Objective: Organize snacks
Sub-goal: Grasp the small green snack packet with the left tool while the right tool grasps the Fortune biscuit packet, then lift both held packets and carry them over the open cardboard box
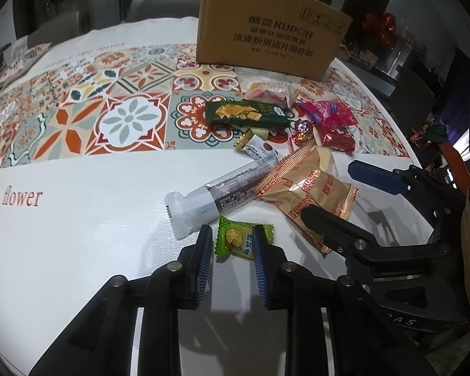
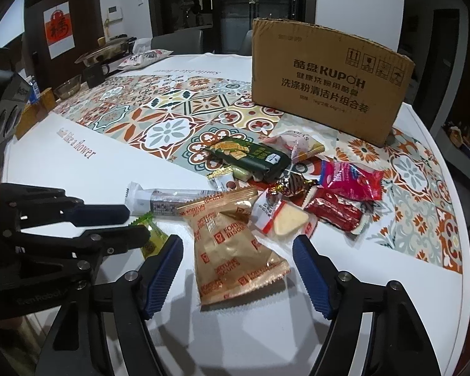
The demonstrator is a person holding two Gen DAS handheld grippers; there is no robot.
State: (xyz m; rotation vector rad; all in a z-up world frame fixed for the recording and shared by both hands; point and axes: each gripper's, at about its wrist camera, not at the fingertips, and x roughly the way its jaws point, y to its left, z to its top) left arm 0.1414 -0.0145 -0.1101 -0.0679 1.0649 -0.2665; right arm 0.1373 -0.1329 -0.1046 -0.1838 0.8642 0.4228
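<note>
Left gripper (image 1: pixel 232 244) low over the table (image 1: pixel 78 250), jaws narrowly parted, one blue pad on each side of a green candy (image 1: pixel 239 239). Whether the pads touch the wrapper cannot be told; the candy lies flat on the white cloth.

Just ahead of the left gripper and slightly left: a long clear-and-white snack bar (image 1: pixel 213 195), lying diagonally, its white end nearest the left fingertip. It crowds the candy's far side.

Right gripper (image 2: pixel 238 261) spread wide, straddling a gold fortune biscuit packet (image 2: pixel 232 247) that lies flat between the pads, apart from both. From the left wrist view, the right gripper's lower finger lies over the packet's near corner.

Left gripper enters the right wrist view from the left, its fingers hiding part of the green candy.

Beyond the right gripper, in a loose heap: a white-and-red triangular packet (image 2: pixel 282 216) touching the gold packet's far edge, a dark red packet (image 2: pixel 338 211), a magenta packet (image 2: pixel 351 178), a foil-wrapped sweet (image 2: pixel 294 185), a dark green cracker pack (image 2: pixel 250 158) and a pale pink-and-white bag (image 2: pixel 294 142).

Farther on, a cardboard box (image 2: pixel 326 87) stands on the patterned tile strip, behind the heap.

Far left of the right gripper, at the table's edge: a glass bowl (image 2: pixel 67 87), a dark mug (image 2: pixel 94 74).
</note>
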